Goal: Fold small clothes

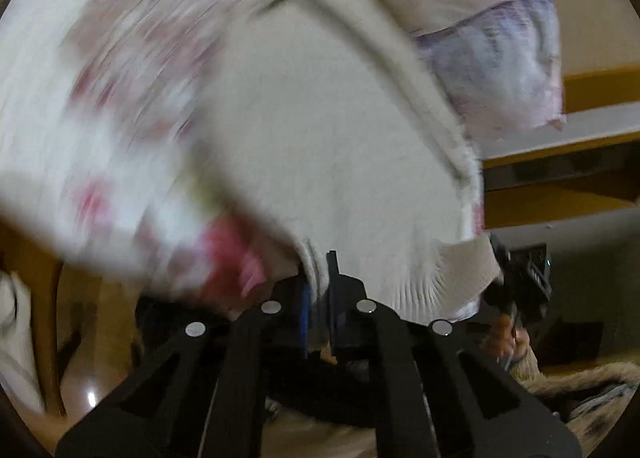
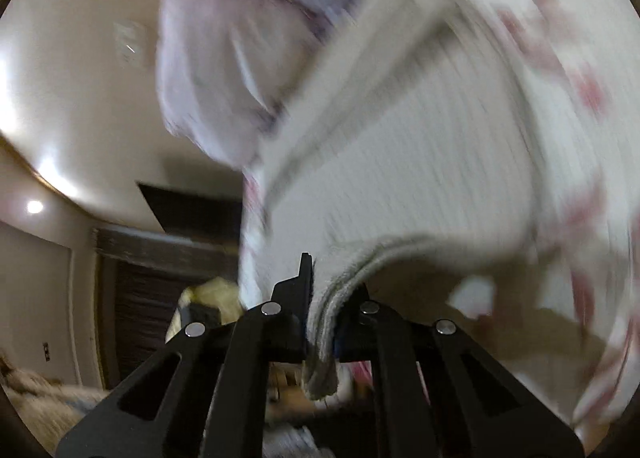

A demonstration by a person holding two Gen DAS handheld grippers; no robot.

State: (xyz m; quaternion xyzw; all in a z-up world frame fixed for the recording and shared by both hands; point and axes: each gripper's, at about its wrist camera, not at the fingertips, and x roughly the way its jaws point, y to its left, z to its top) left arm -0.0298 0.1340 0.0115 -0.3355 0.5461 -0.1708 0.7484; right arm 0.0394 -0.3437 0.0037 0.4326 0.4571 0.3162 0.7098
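A small white ribbed knit garment (image 1: 328,138) hangs in the air, blurred by motion. My left gripper (image 1: 318,278) is shut on its ribbed edge. My right gripper (image 2: 324,298) is shut on another thick folded edge of the same garment (image 2: 400,178). In the left wrist view the right gripper (image 1: 520,278) and the hand holding it show at the far right, beside the cloth. Behind the garment lies a white fabric with pink flowers (image 1: 120,78), also in the right wrist view (image 2: 560,78).
A pale lilac patterned pillow (image 1: 508,58) sits behind the garment, also in the right wrist view (image 2: 224,58). A wooden chair leg (image 1: 44,318) stands at the left. Yellow and white ledges (image 1: 580,138) are at the right. Ceiling lights (image 2: 34,207) and a dark door (image 2: 140,318) show.
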